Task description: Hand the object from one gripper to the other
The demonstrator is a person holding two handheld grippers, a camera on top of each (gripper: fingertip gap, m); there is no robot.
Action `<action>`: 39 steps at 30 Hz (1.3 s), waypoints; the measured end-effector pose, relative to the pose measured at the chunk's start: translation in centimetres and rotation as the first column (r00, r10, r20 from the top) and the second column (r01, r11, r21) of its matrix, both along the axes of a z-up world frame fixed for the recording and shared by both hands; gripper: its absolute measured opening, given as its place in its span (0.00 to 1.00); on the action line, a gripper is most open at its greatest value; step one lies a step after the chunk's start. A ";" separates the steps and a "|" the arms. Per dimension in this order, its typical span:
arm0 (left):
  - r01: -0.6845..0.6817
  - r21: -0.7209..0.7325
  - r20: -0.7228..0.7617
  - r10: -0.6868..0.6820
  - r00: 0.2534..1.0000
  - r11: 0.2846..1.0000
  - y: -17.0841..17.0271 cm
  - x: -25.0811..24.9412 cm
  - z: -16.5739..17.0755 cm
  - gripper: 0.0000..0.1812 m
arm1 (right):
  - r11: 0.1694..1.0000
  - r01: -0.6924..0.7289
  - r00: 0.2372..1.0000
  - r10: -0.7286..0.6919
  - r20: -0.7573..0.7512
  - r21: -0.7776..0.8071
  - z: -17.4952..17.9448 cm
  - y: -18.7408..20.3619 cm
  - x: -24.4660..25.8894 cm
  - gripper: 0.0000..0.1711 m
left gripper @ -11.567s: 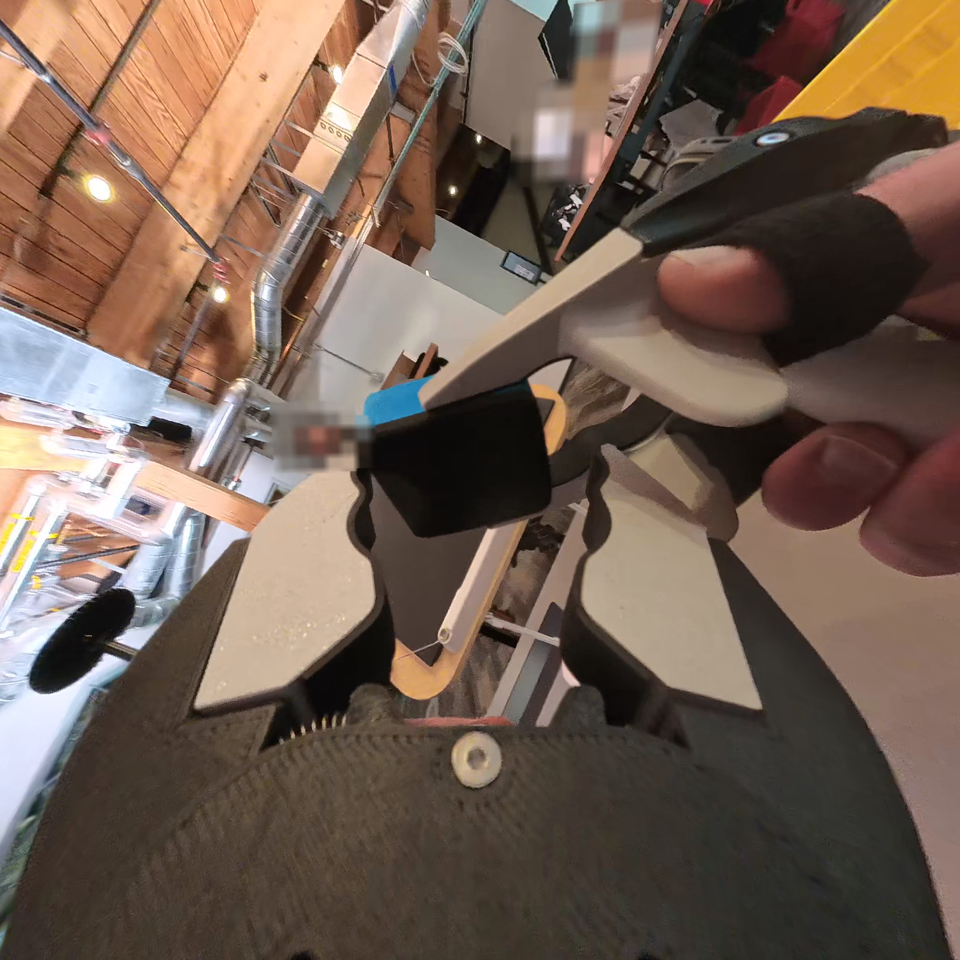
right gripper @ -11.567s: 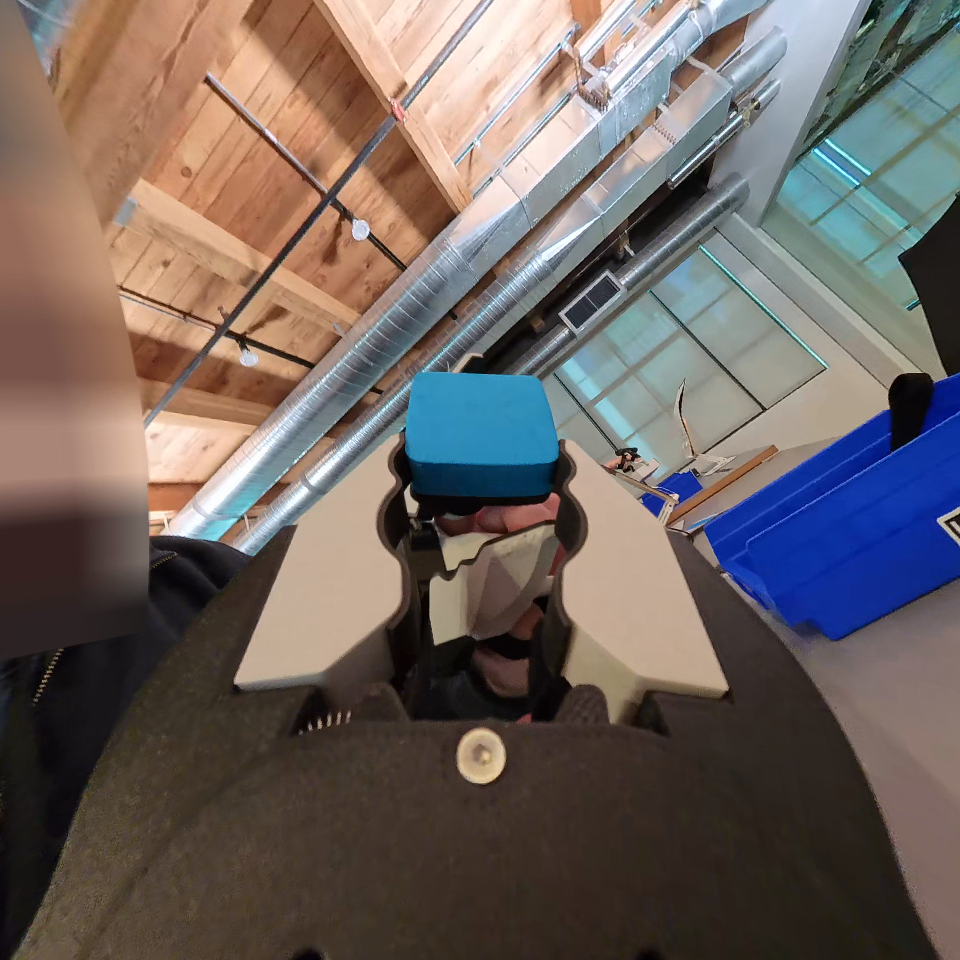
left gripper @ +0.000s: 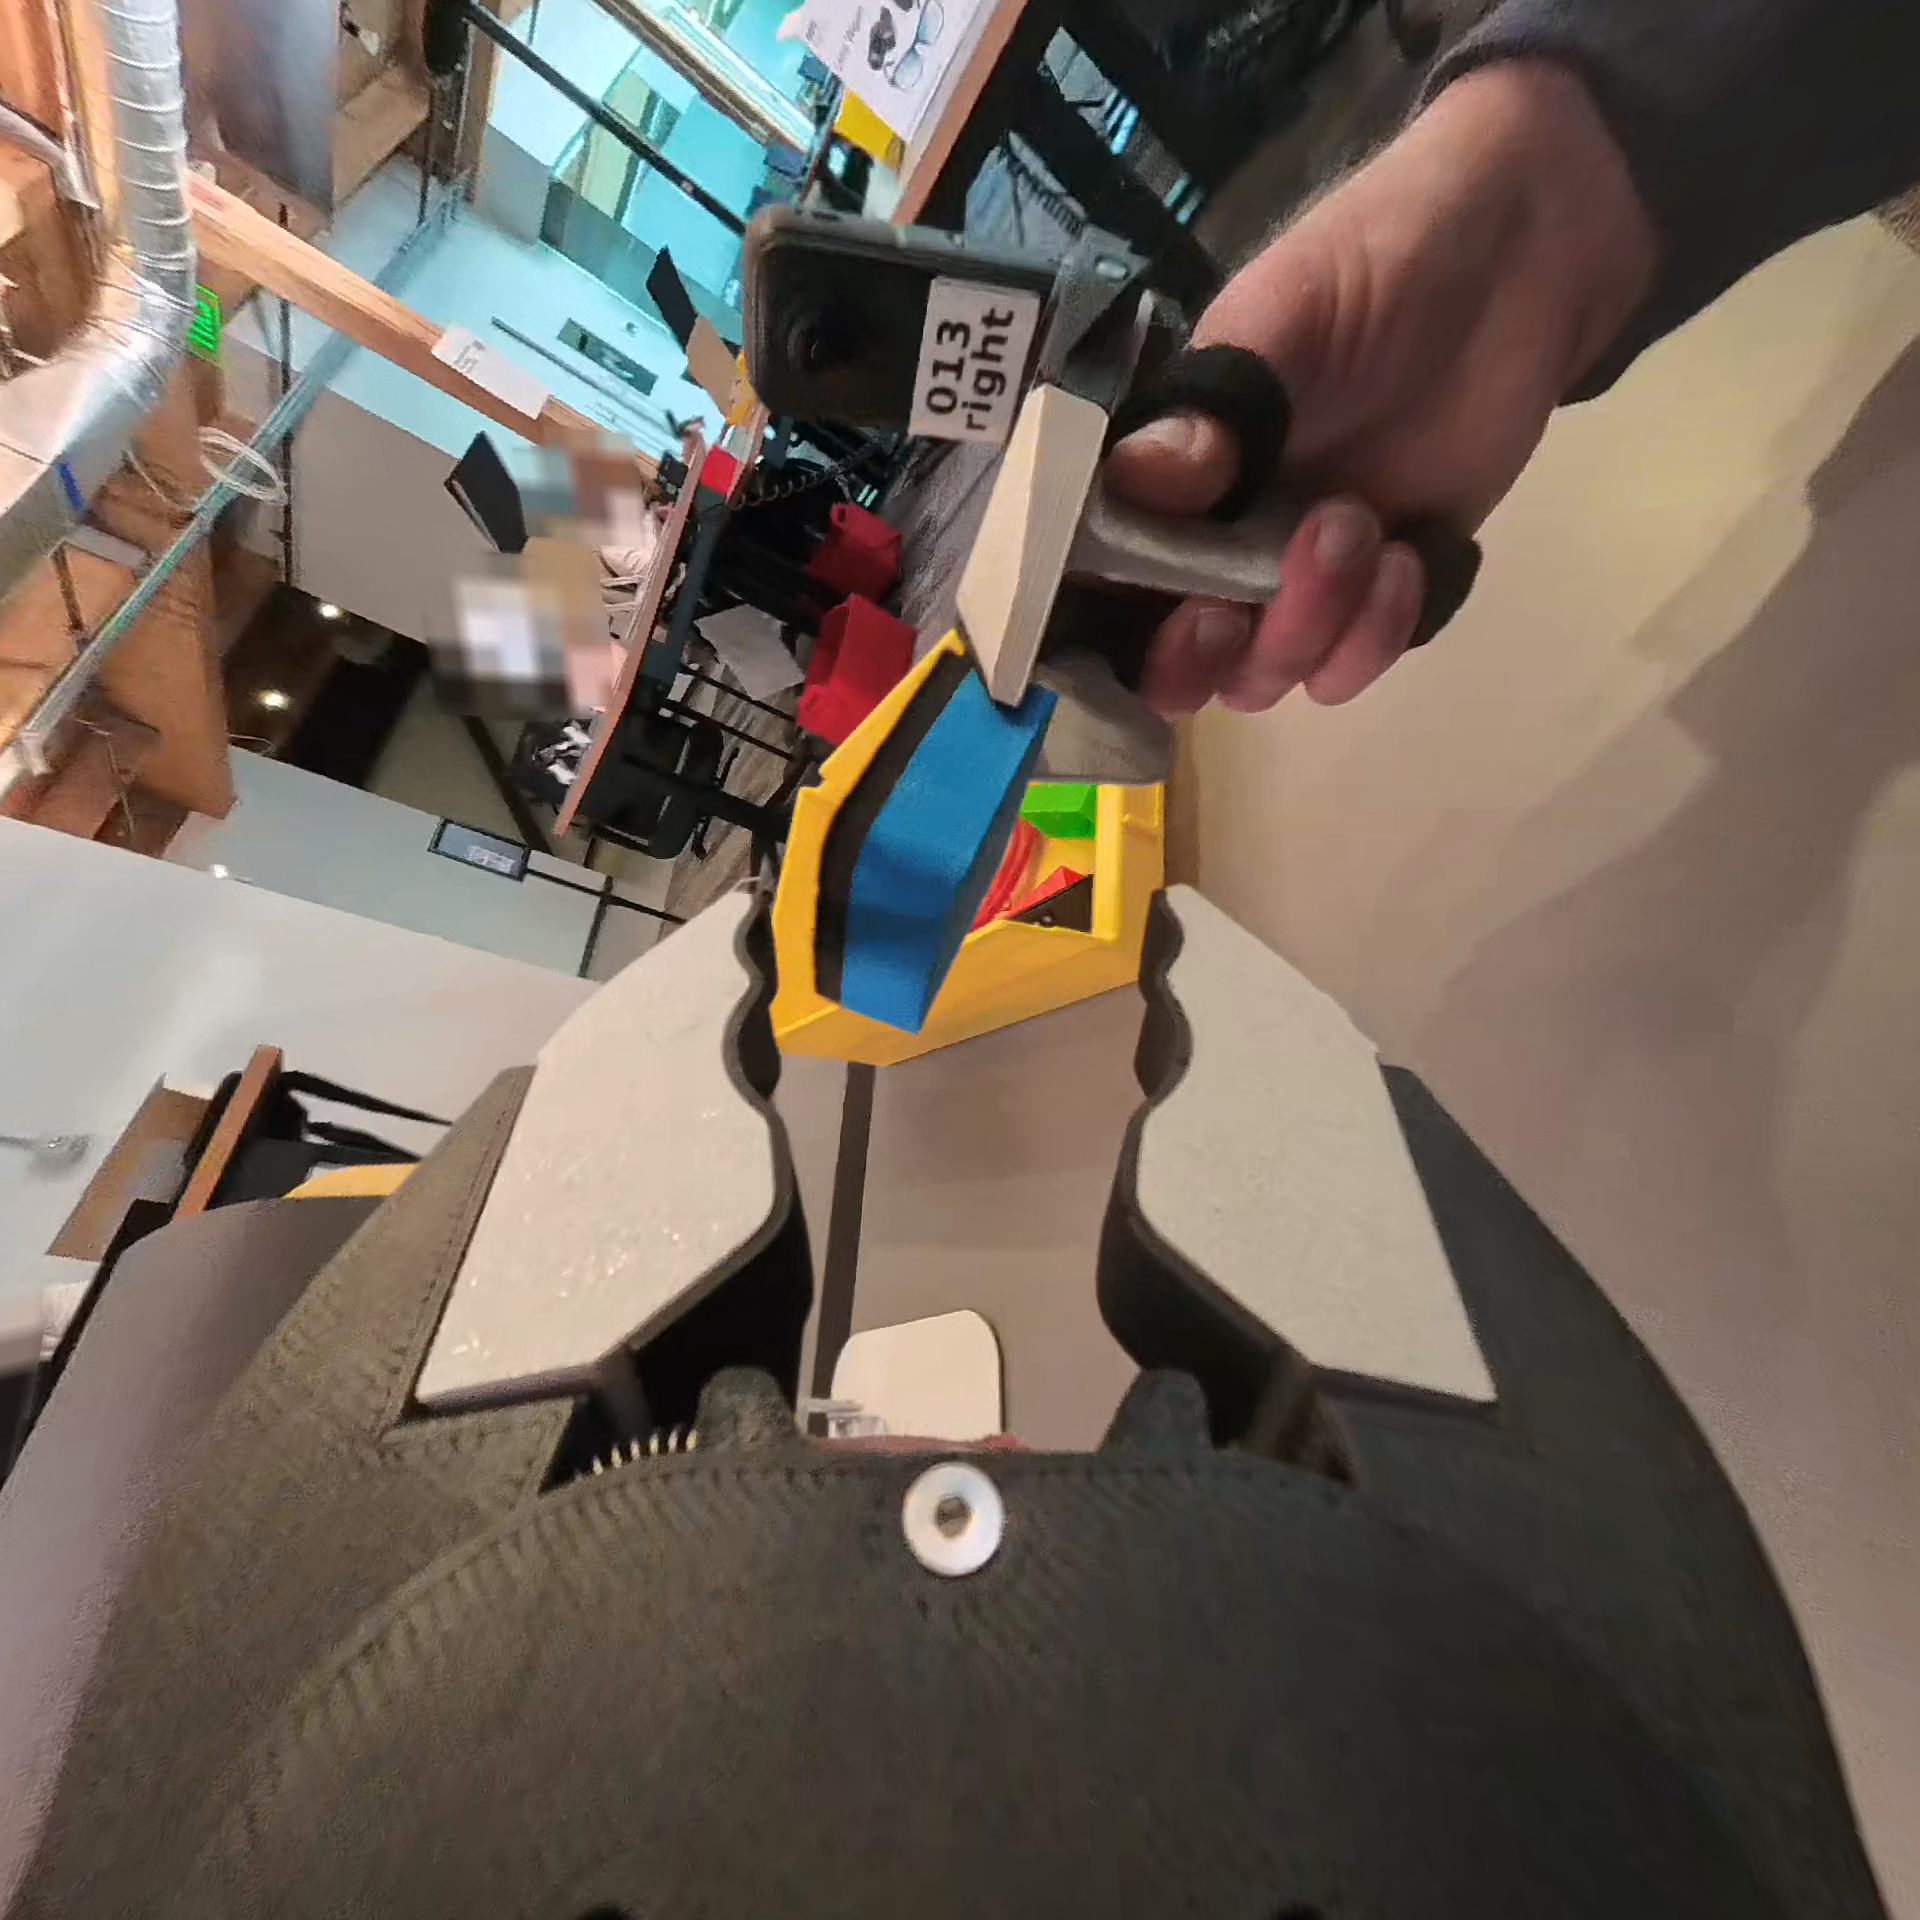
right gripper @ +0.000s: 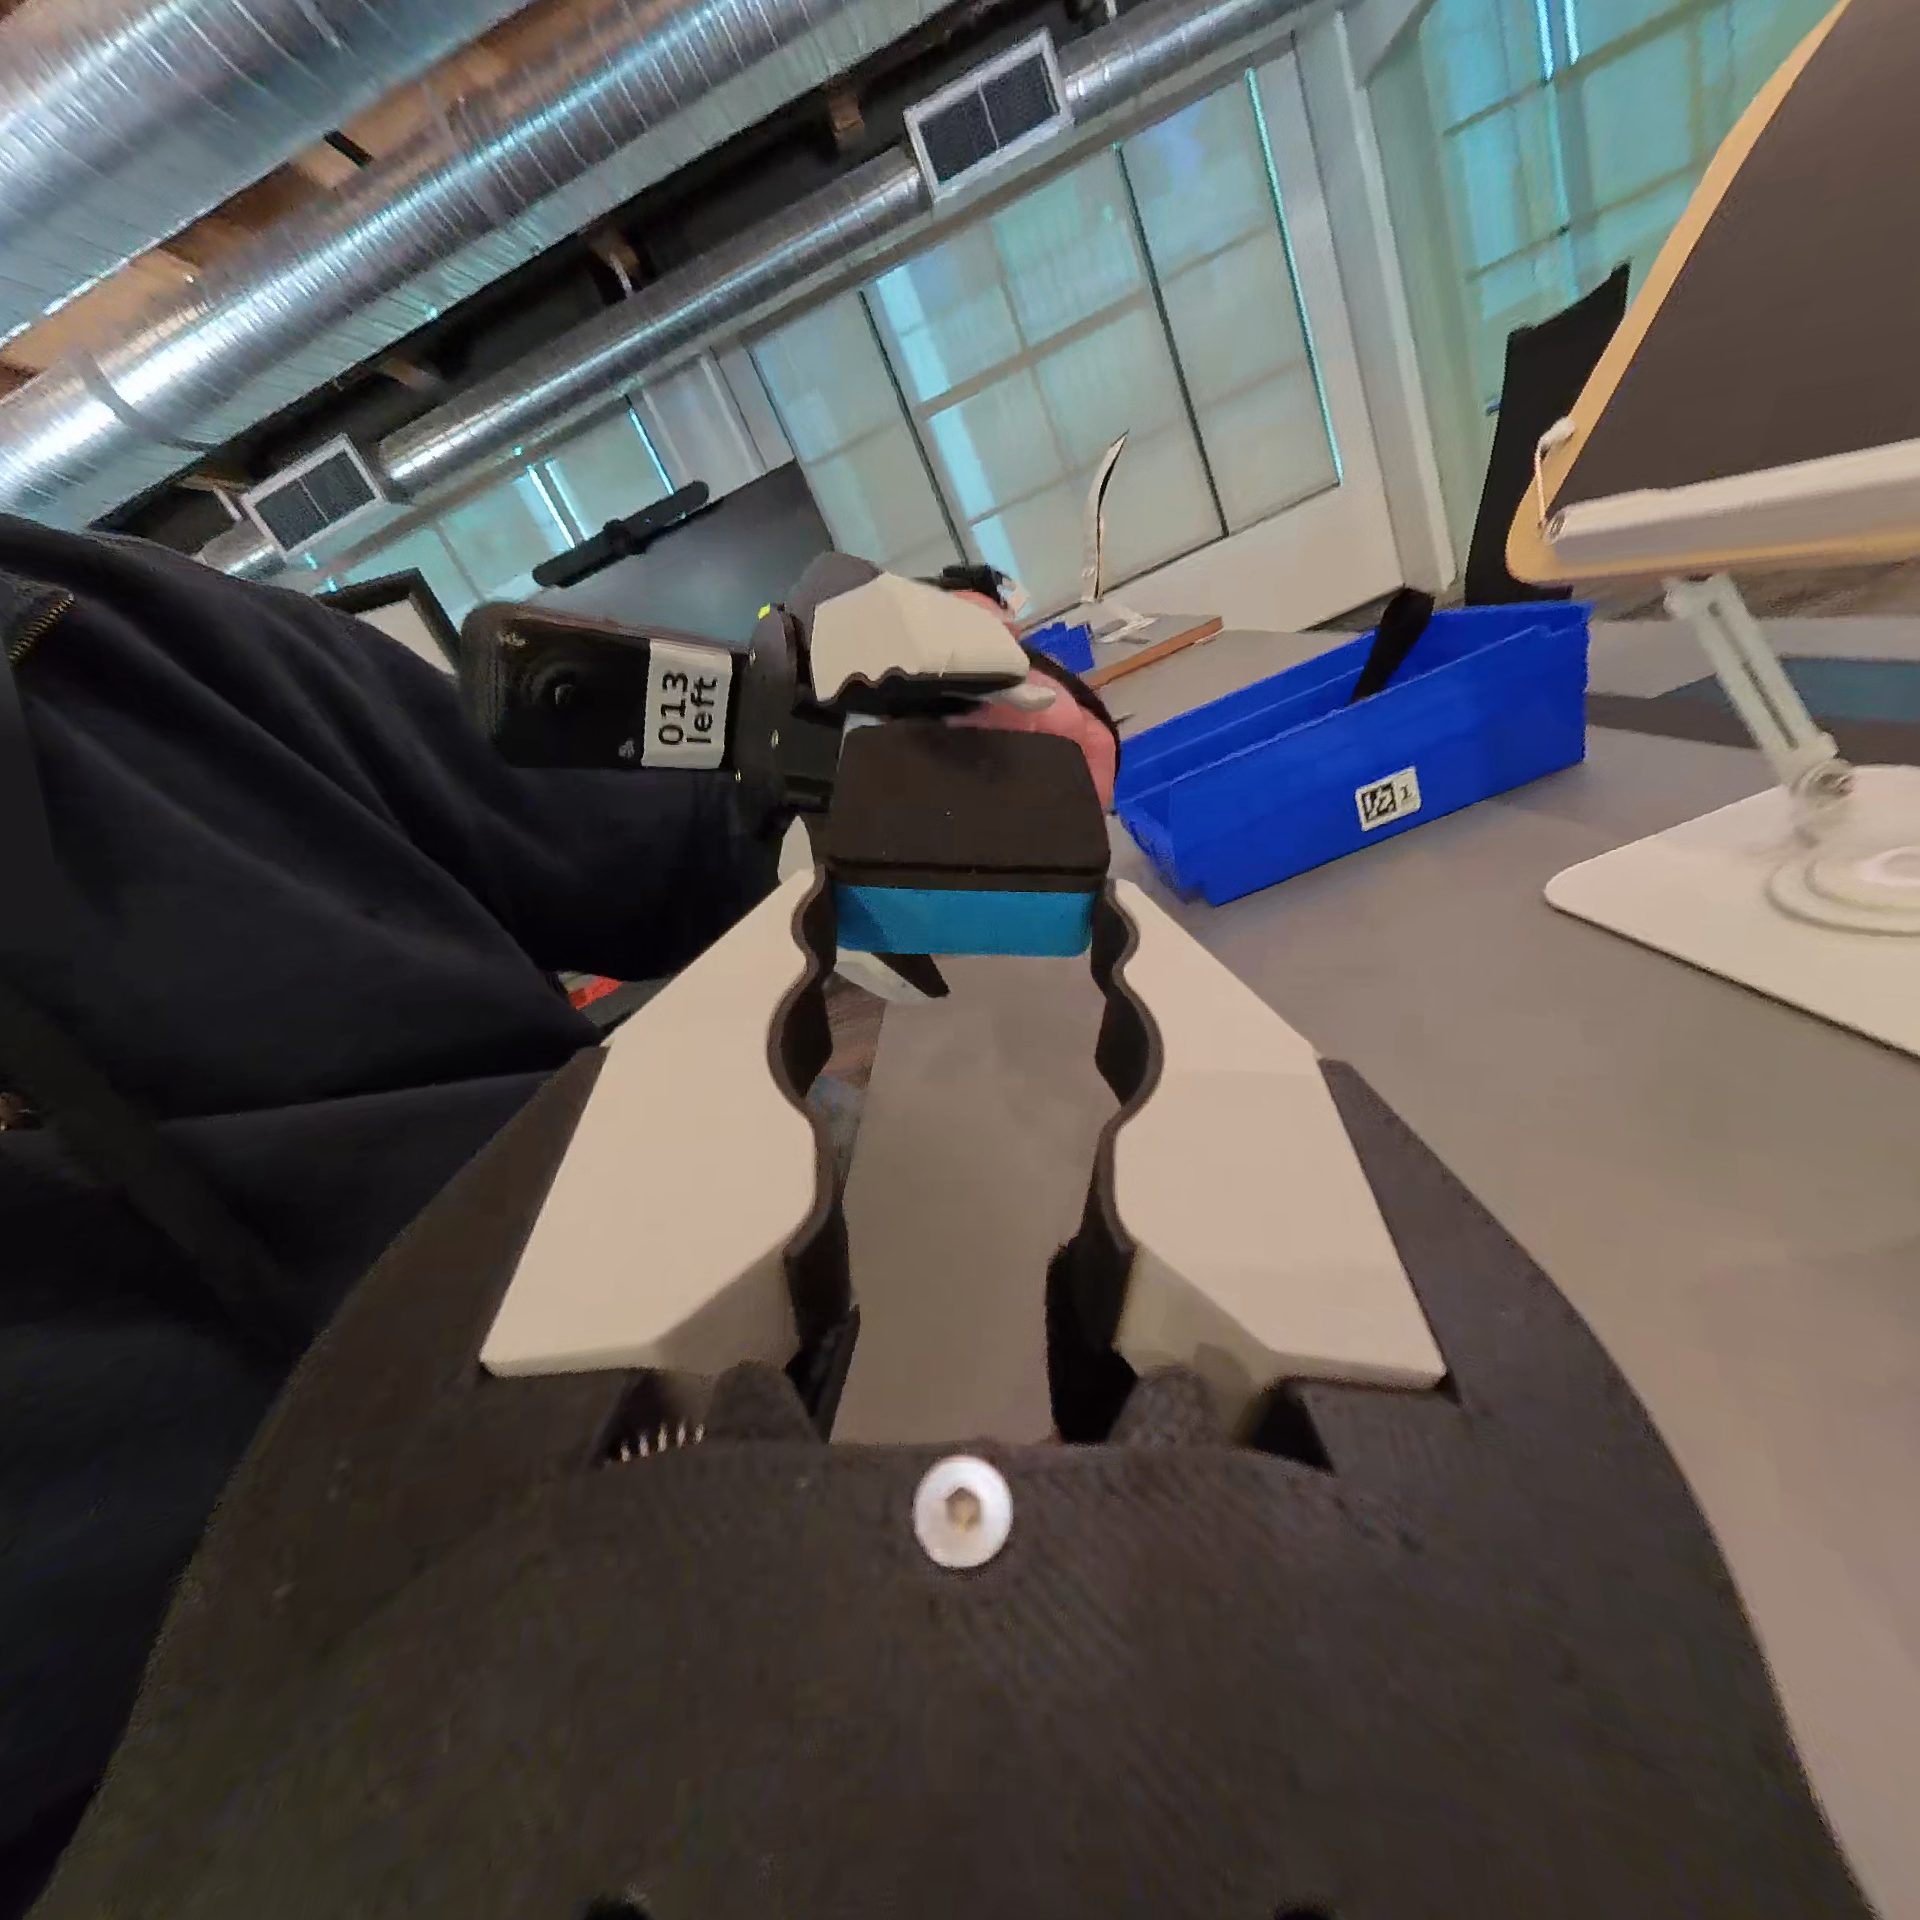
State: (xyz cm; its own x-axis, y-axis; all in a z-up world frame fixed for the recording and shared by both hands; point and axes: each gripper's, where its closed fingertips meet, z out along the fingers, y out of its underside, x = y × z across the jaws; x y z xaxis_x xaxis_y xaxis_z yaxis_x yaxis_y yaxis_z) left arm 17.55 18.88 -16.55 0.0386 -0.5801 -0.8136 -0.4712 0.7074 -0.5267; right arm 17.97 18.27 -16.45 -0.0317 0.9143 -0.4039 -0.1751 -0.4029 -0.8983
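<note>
The object is a flat block, blue on one side and black on the other (right gripper: 961, 821). My right gripper (right gripper: 966, 920) is shut on its near end and holds it above the grey table (right gripper: 1403, 1091). In the left wrist view the block (left gripper: 935, 862) hangs from the right gripper (left gripper: 997, 696), with its lower end level with my left gripper's tips. My left gripper (left gripper: 961, 935) is open wide and touches nothing. In the right wrist view one of its fingers (right gripper: 914, 649) is above the block and the other shows below it.
A yellow bin (left gripper: 1039, 987) with green and red pieces stands on the table behind the block. A blue bin (right gripper: 1351, 748) stands further back, and a white stand (right gripper: 1766, 894) carrying a tilted board is at the right. A dark sleeve fills the left. Only a small space, under 4 cm, lies between the two pairs of fingers.
Both grippers have come down from pointing at the ceiling to just above the table. The block is turned over, black side now up in the right wrist view. The right gripper still holds it.
</note>
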 end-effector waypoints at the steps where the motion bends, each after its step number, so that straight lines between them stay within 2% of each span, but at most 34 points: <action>1: 0.008 -0.013 -0.003 -0.008 1.000 1.000 -0.1 0.1 -0.1 0.37 | 1.000 -0.014 1.000 0.014 0.009 -0.009 -0.2 -0.2 -0.1 0.28; 12: -0.044 0.110 0.050 0.039 0.998 0.993 0.6 -0.1 0.5 0.33 | 0.995 -0.016 0.996 0.008 -0.085 -0.100 0.0 0.1 0.2 0.27; 15: -0.034 -0.107 0.104 0.045 0.994 0.994 0.7 -0.3 -0.2 0.40 | 0.997 0.009 0.996 -0.016 -0.089 -0.083 -0.2 0.2 0.5 0.28; 17: 0.000 -0.313 0.148 0.048 0.988 0.950 0.6 -0.3 -0.5 0.45 | 0.996 0.027 0.995 -0.035 -0.095 -0.085 -0.3 0.4 0.8 0.28; 20: 0.053 -0.441 0.229 0.055 0.972 0.896 0.5 -0.7 0.1 0.45 | 0.992 0.024 0.991 -0.040 -0.127 -0.123 -0.2 0.5 0.9 0.28; 21: 0.044 -0.427 0.238 0.065 0.969 0.903 0.6 -0.8 0.3 0.44 | 0.990 0.026 0.989 -0.045 -0.144 -0.136 -0.1 0.5 0.9 0.28; 24: -0.020 -0.257 0.227 0.081 0.971 0.966 0.8 -1.0 0.6 0.42 | 0.978 0.043 0.960 -0.097 -0.262 -0.203 0.6 0.9 1.2 0.27; 26: -0.077 -0.172 0.250 0.119 0.961 0.982 1.1 -0.9 0.9 0.41 | 0.966 0.054 0.928 -0.143 -0.345 -0.254 0.9 1.3 1.3 0.27; 33: -0.231 0.123 0.287 0.188 0.939 0.965 1.6 0.2 1.5 0.41 | 0.933 0.046 0.864 -0.217 -0.455 -0.358 0.7 1.3 0.2 0.28; 39: -0.312 0.137 0.330 0.254 0.909 0.940 2.5 0.6 1.4 0.42 | 0.924 0.016 0.838 -0.221 -0.499 -0.383 0.9 0.7 -0.9 0.28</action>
